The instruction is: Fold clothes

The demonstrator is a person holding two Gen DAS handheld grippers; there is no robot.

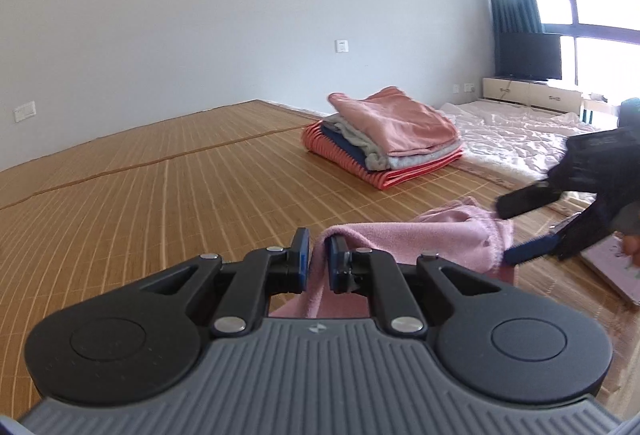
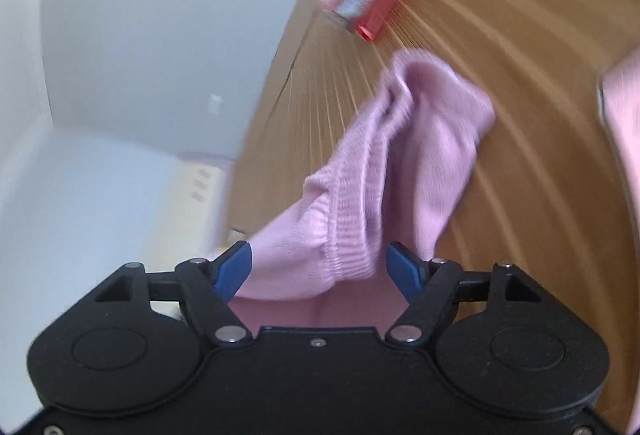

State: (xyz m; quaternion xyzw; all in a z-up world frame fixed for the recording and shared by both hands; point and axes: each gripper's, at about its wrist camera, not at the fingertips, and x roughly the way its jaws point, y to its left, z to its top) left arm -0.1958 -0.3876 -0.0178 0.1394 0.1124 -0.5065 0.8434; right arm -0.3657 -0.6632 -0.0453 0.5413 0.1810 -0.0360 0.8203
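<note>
A pink garment [image 1: 432,241] is held up above the bamboo mat [image 1: 160,187]. My left gripper [image 1: 318,259] is shut on one edge of it, with cloth pinched between the blue pads. My right gripper [image 2: 320,267] is open, its blue fingers [image 2: 234,269] spread wide on either side of the garment's ribbed band [image 2: 352,219]; it also shows at the right of the left wrist view [image 1: 516,231], open around the cloth's other end. The right wrist view is blurred by motion.
A stack of folded clothes [image 1: 384,135], pink on top, then grey and navy, with red striped at the bottom, lies on the mat ahead. A white quilt [image 1: 516,131] lies at the right. A low cabinet with a TV [image 1: 528,59] stands by the window. A pink book [image 1: 612,271] lies at far right.
</note>
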